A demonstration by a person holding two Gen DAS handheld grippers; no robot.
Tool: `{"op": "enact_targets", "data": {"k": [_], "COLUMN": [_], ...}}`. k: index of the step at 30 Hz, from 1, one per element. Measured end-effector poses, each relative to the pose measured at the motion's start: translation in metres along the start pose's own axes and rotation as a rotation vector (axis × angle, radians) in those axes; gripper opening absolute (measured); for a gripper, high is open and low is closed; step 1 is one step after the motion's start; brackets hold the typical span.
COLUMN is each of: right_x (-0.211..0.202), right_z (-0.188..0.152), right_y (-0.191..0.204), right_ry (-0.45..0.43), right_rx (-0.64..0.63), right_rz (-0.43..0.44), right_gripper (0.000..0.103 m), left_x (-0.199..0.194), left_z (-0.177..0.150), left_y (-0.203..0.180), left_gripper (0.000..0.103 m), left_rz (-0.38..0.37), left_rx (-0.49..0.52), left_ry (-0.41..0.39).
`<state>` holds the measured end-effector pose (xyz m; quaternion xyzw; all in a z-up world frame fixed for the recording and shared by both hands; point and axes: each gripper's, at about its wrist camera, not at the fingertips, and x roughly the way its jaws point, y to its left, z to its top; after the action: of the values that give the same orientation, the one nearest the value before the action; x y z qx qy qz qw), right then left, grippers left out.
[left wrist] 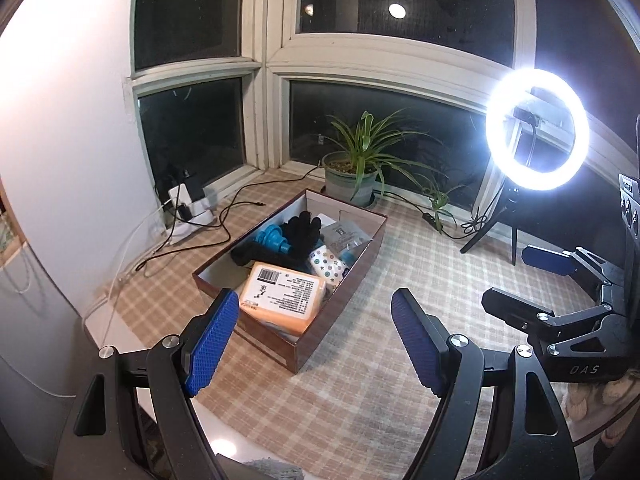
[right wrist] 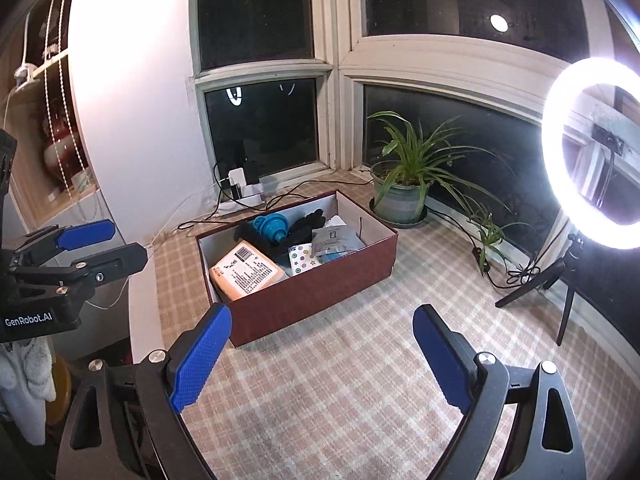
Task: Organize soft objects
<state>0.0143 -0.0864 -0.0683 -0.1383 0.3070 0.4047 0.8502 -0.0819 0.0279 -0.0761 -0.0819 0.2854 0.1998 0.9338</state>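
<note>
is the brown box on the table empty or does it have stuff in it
It has stuff in it. The lidless brown box holds an orange packet, black gloves, a blue item and a dotted pack.

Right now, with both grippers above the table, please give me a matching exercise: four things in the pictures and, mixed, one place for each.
Things:
1. orange pack
2. black glove
3. potted plant
4. ring light

Places:
A. on a tripod at the right
B. near end of the box
C. by the window, behind the box
D. middle of the box, beside the blue toy

Pairs: 1-B, 2-D, 3-C, 4-A
</note>
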Motion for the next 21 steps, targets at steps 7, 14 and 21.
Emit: {"op": "enact_targets", "data": {"k": [7,14,21], "right_x": [0.0011,0.0024,0.0037], "right_z": [-0.0013,-0.0016,-0.0028], "right_y": [-0.0035,-0.0032,-0.0036], "right_ry": [0.004,0.007,0.010], "right_rx": [0.010,0.009,0.014], "right_rz": [-0.003,-0.001,-0.002], "right_gripper": [0.090,0.090,0.090], "left_x": [0.0002,0.0014,0.0040], "left_z": [-0.0001,0.0008,-0.0006], "left_y": [-0.0006,-0.0023,-0.0043], "left_gripper": [0.079,0.079,0.079], "left_rz": [-0.001,-0.007,-0.016], "left_rx": [-0.002,-0.002,-0.008], "left_ry": [0.001,0.003,0.015]}}
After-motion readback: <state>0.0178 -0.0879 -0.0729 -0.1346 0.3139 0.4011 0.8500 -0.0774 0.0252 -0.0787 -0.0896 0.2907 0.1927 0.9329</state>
